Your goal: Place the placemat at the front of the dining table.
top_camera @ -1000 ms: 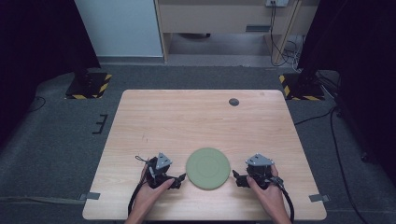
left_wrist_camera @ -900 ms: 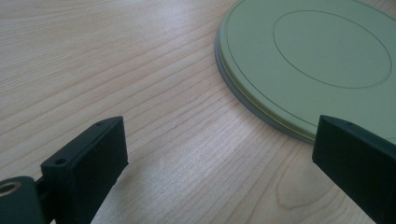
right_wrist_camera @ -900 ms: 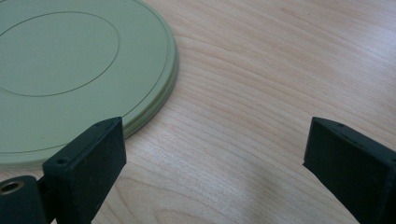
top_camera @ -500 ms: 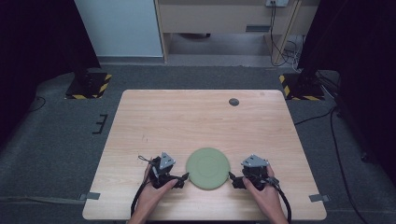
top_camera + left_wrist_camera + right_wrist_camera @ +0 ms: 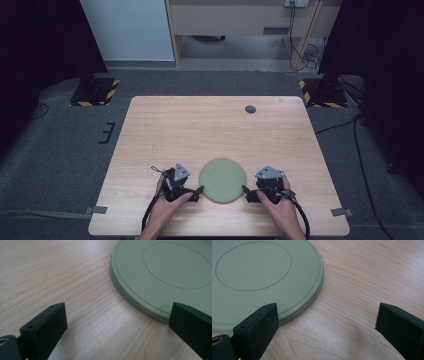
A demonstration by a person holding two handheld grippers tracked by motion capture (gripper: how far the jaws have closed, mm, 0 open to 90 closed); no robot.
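A round pale green plate (image 5: 223, 179) lies flat near the front edge of the wooden table (image 5: 200, 130). My left gripper (image 5: 196, 191) rests on the table just left of the plate, open. In the left gripper view the plate (image 5: 165, 272) fills the upper right, and the right jaw stands over its rim. My right gripper (image 5: 246, 192) sits just right of the plate, also open. The right gripper view has the plate (image 5: 257, 272) at upper left, with the left jaw in front of its edge. Nothing is held.
A small dark round spot (image 5: 250, 109) marks the table's far right part. Beyond the table are grey carpet, a cabinet and stands with yellow-black bases (image 5: 95, 92). Cables trail from both grippers toward the front edge.
Both grippers have edged inward toward the plate's sides. The plate has not moved.
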